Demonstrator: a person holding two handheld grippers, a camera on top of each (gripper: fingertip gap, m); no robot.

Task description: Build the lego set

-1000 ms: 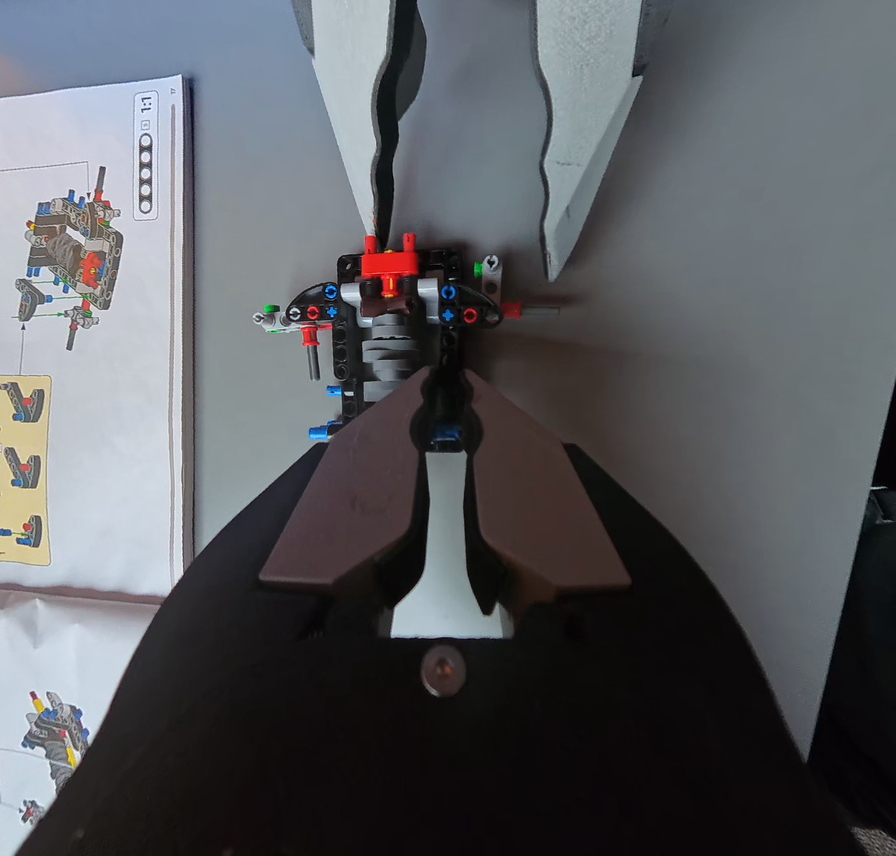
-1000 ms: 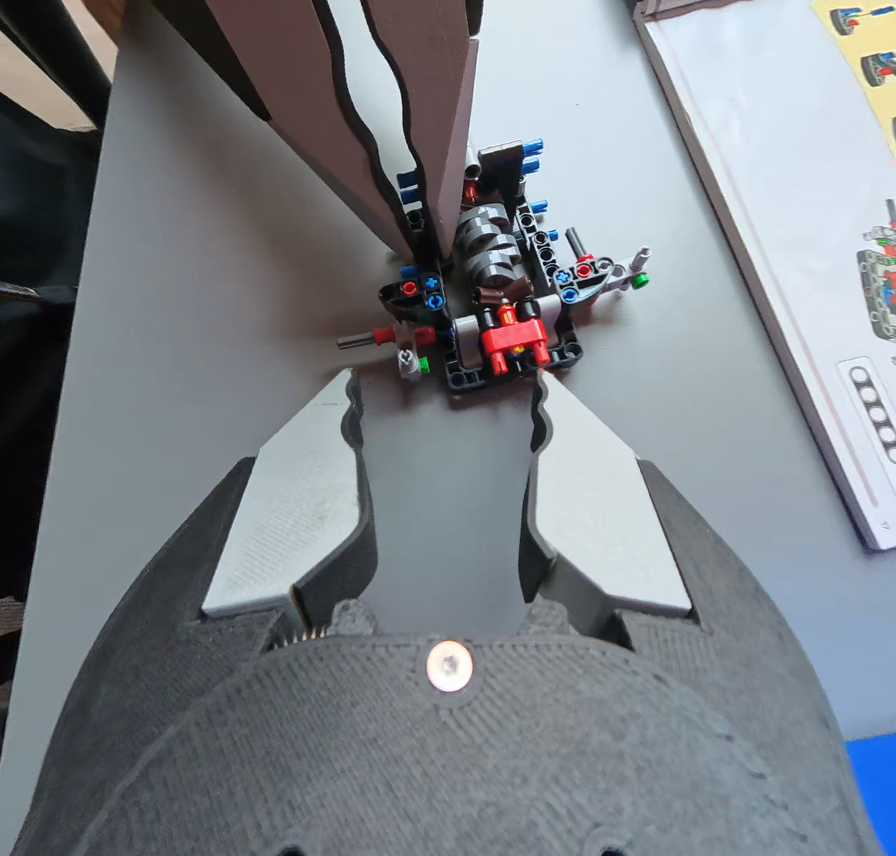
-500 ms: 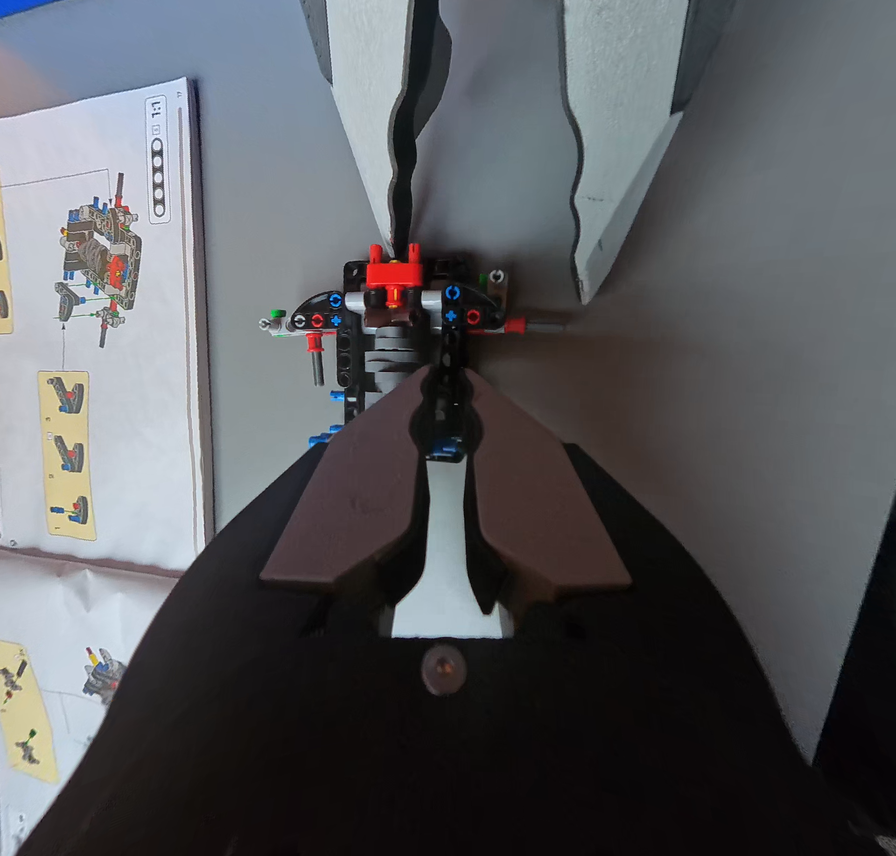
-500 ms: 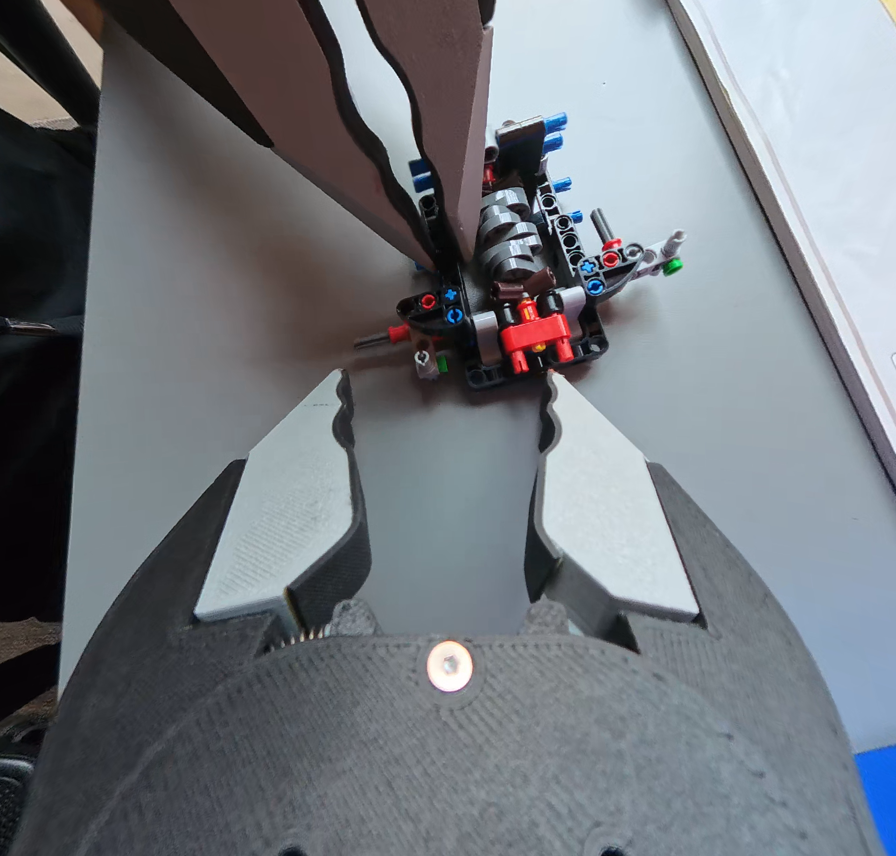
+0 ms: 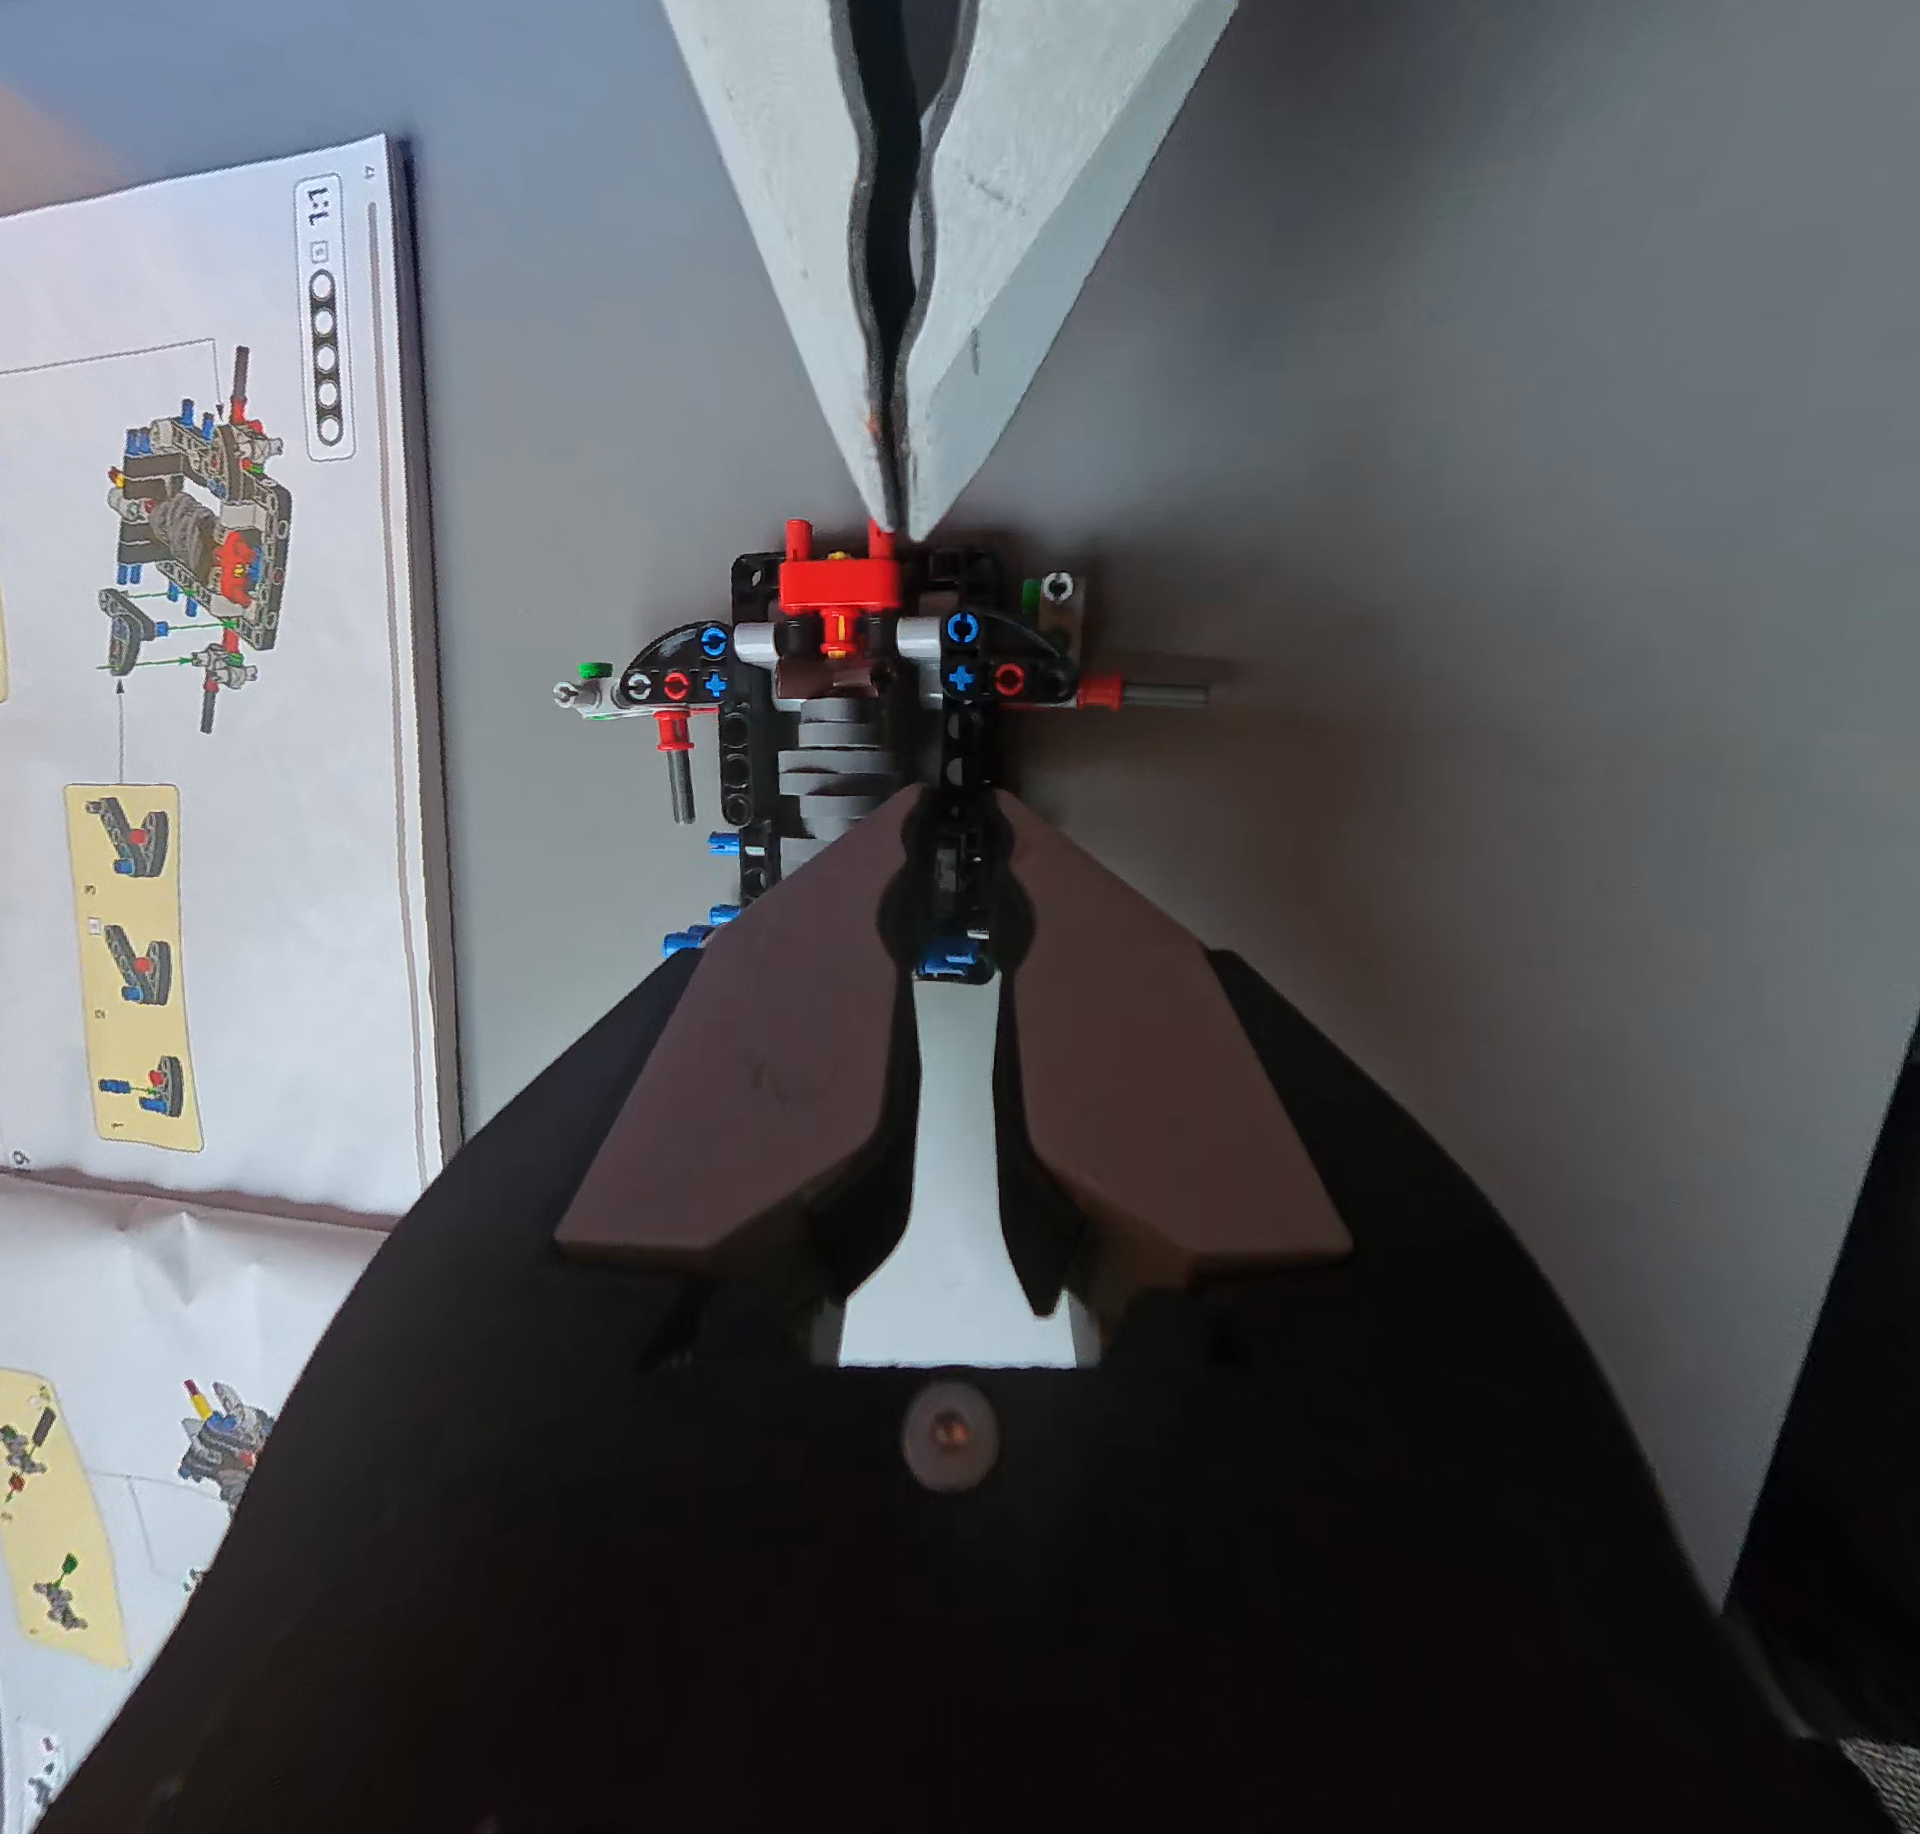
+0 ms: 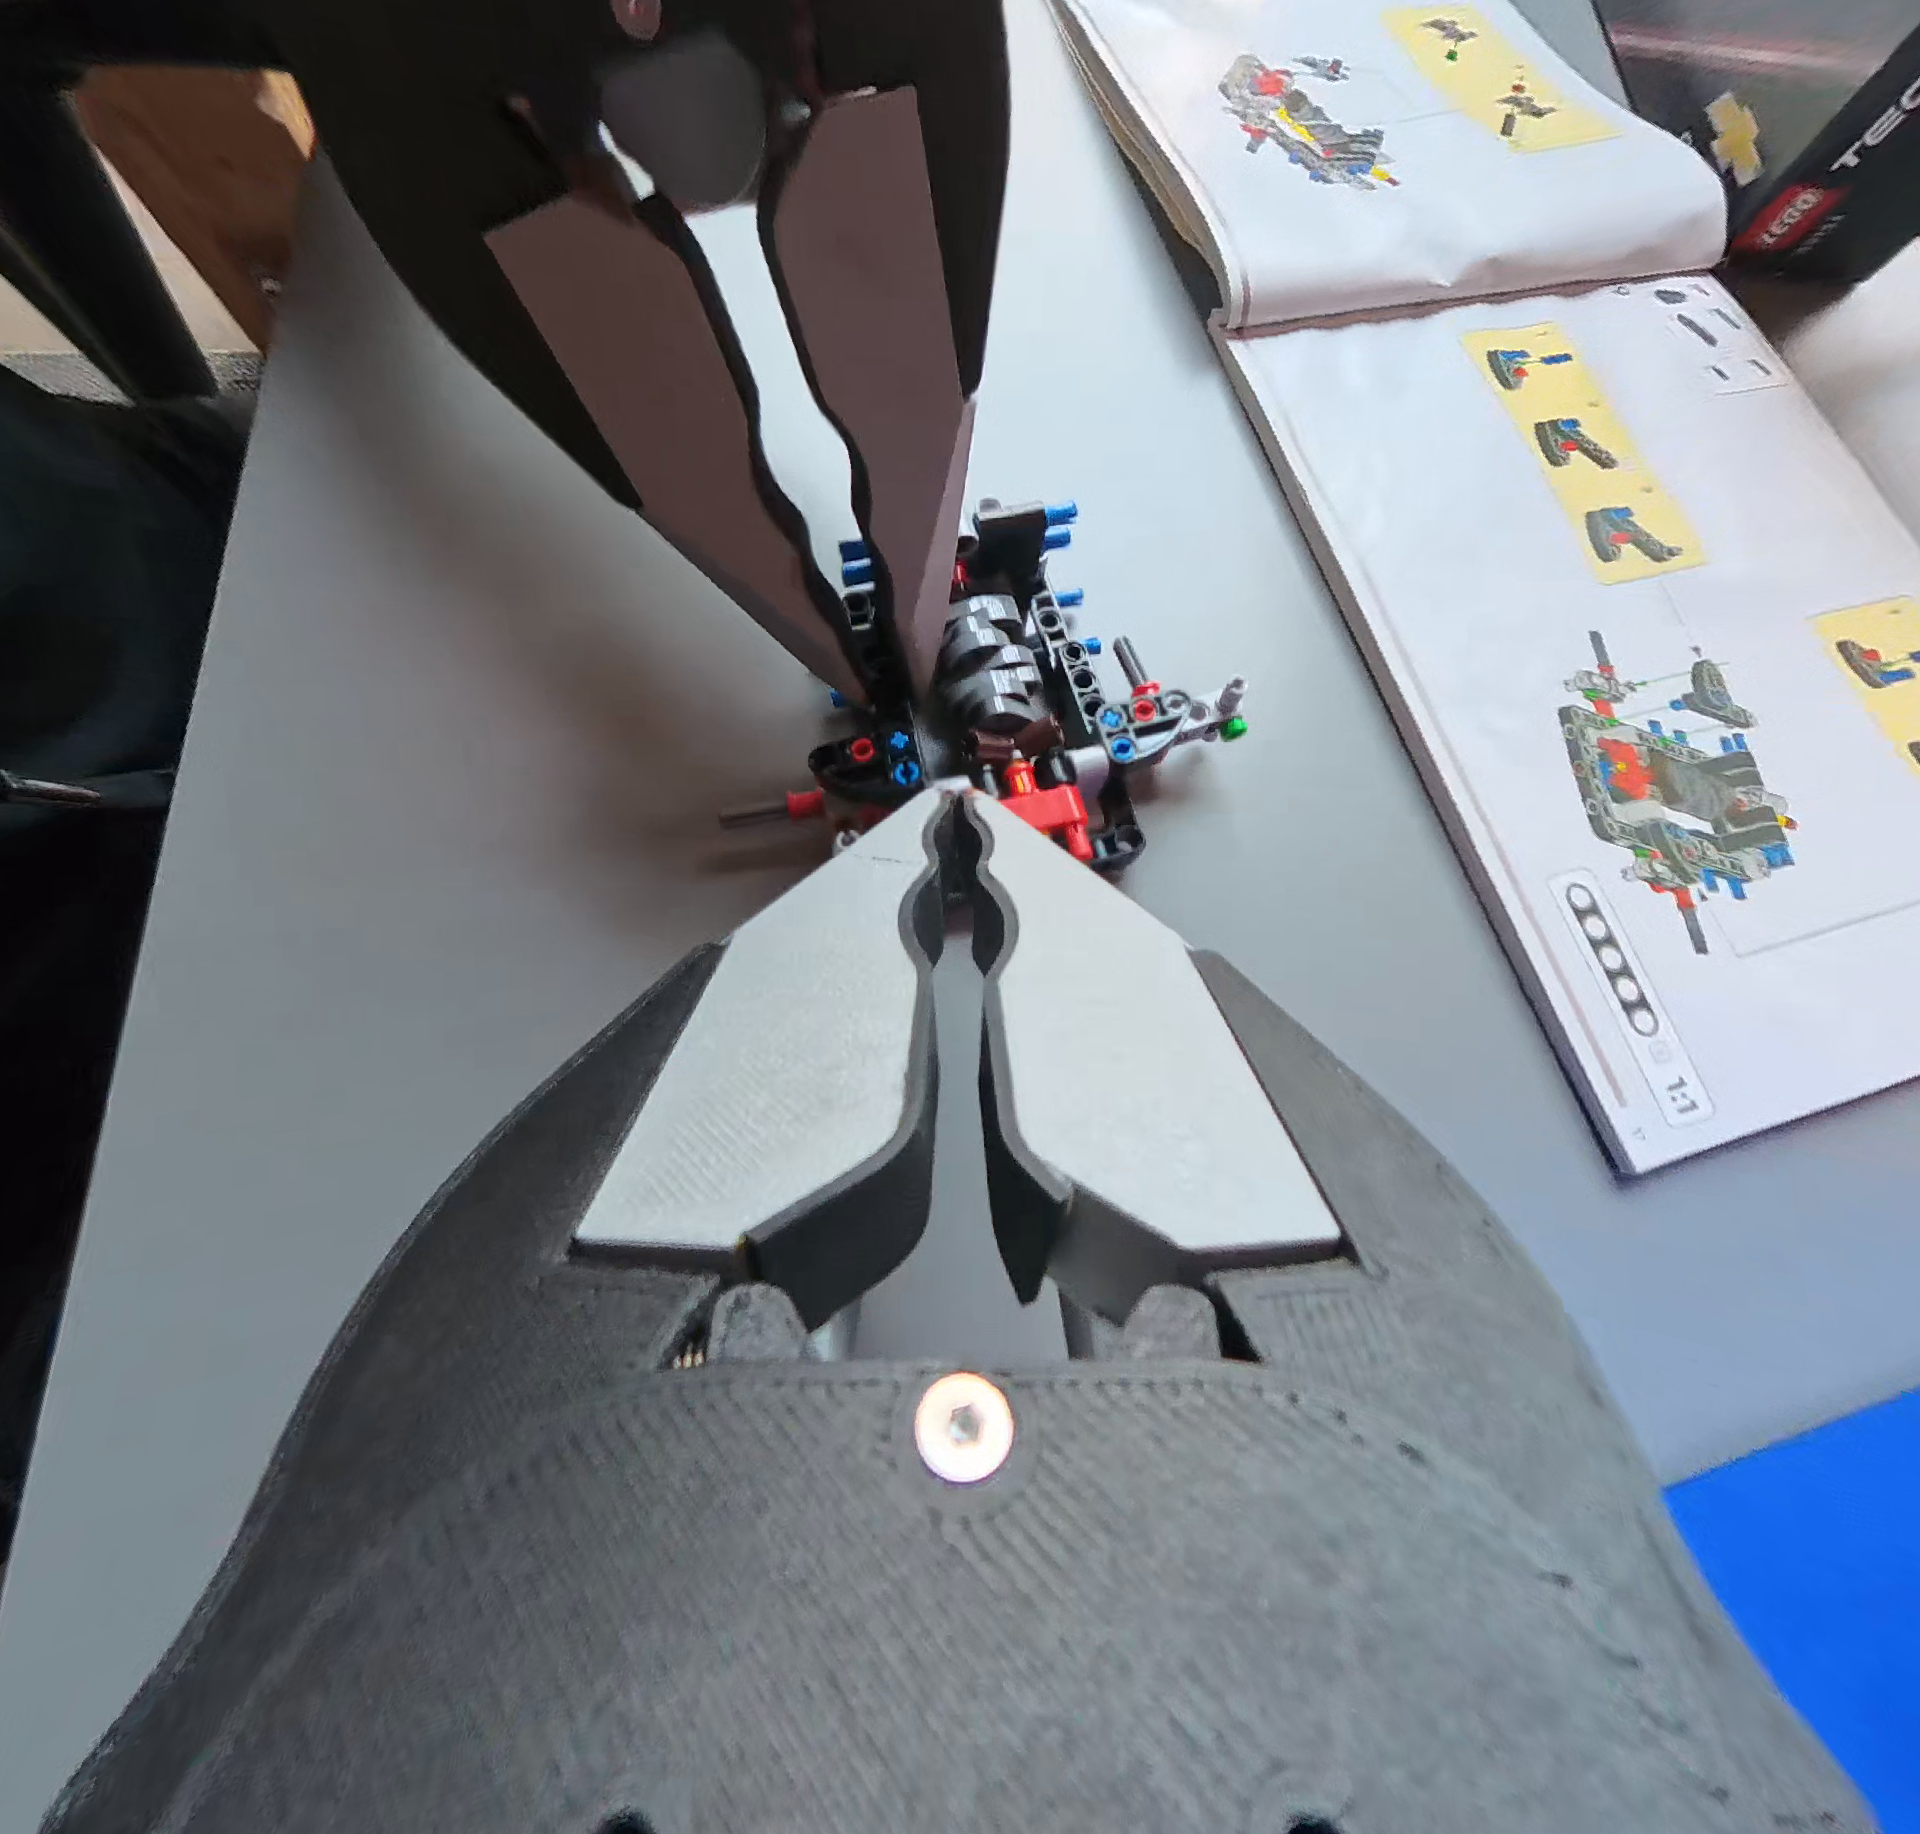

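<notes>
My left gripper, with matte brown wavy-edged fingers, is clamped on a black studless beam of the small plastic lego assembly lying on the smooth grey table. My right gripper, light grey and grainy, has its tips nearly closed, pinching the red pin piece at the assembly's end. The open paper instruction booklet lies beside.

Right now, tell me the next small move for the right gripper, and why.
Probably a gentle push on the red connector into the model. The right gripper is shut, its tips at that connector's pin; the left gripper is clamped on the black beam, bracing the model on the table.
</notes>
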